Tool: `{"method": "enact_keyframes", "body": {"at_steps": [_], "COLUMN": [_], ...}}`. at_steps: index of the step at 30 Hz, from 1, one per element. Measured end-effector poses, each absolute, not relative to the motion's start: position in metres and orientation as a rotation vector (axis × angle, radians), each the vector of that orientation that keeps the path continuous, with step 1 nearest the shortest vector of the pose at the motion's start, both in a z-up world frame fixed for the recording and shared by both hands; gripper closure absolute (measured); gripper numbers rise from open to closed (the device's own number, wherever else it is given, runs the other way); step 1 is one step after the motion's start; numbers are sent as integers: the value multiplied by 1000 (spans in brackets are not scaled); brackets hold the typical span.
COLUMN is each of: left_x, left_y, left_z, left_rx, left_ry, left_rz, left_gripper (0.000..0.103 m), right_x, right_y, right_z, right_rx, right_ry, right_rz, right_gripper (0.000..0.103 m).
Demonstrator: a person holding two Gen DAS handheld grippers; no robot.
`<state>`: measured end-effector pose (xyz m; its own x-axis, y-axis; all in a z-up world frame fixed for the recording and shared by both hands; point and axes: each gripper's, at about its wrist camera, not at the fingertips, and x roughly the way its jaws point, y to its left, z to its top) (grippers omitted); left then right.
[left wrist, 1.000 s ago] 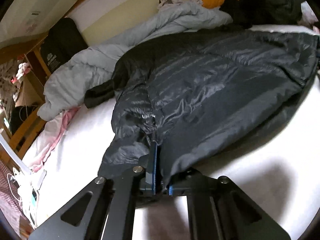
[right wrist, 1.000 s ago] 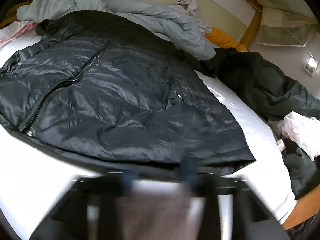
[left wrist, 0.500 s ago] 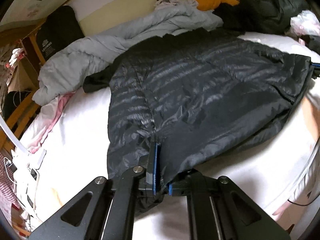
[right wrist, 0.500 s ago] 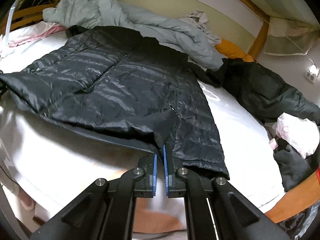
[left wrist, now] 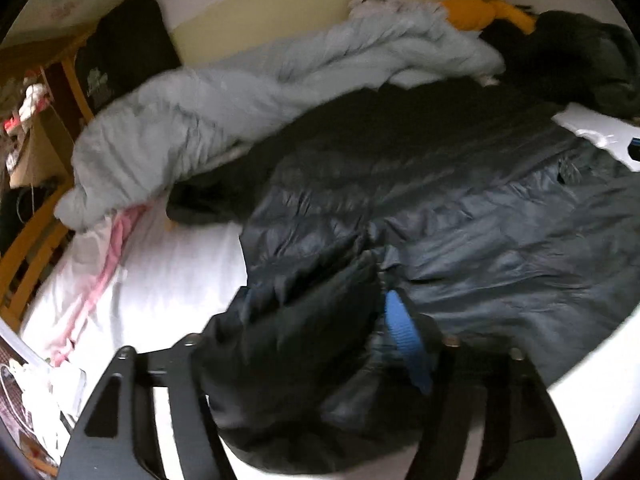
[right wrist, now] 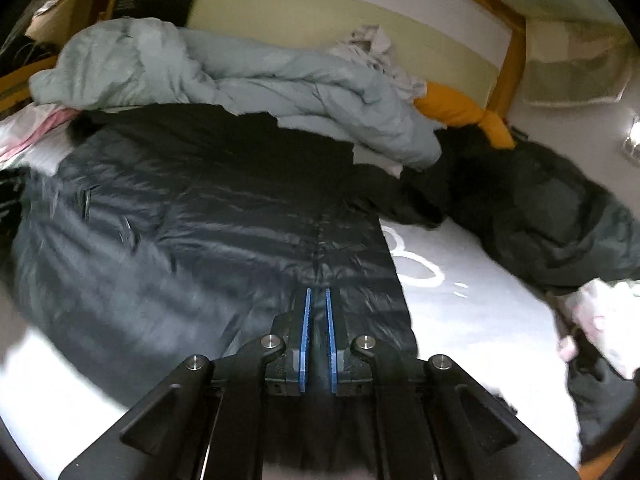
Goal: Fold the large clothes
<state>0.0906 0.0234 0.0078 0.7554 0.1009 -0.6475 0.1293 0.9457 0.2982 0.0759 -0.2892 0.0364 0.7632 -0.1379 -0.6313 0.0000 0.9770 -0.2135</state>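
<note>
A: Left gripper [left wrist: 316, 320]: you are working with the jaws spread wide, and a bunched fold of the black puffer jacket [left wrist: 460, 216] is lying between and over the fingers; only one blue pad [left wrist: 406, 336] is showing. Is it gripping?

B: It is not clamping; the hem is merely draping there. Right gripper [right wrist: 318, 320]: you are pinching the jacket's [right wrist: 208, 220] near edge between almost-touching pads.

A: Where is the garment lying?

B: It is spreading across the white bed sheet [right wrist: 472, 304], its far end touching the pale grey duvet [right wrist: 260, 80], with a dark coat [right wrist: 552, 208] just beside it.

A: Advice for this step?

B: Before you are lifting, be closing the left jaws on one clean hem layer, level with the right, so that the fold is travelling evenly.
</note>
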Motion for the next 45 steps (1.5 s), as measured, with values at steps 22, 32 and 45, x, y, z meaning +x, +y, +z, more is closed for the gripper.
{"method": "enact_keyframes", "body": {"at_steps": [22,32,45], "left_x": [80,85,119], "left_y": [67,69,97], "left_z": [8,-1,7], "left_rx": [61,85,40], "left_ry": [759,732,680], "left_rz": [-77,-28,61], "left_gripper": [17,102,102], "right_x": [-21,-14,100], "right_y": [-411,-388,-346], "right_z": [29,16,49], "right_rx": [188,162,-74], "right_ry": [676,729,622], "right_rz": [-179,-62,-121], "right_gripper": [28,98,99]}}
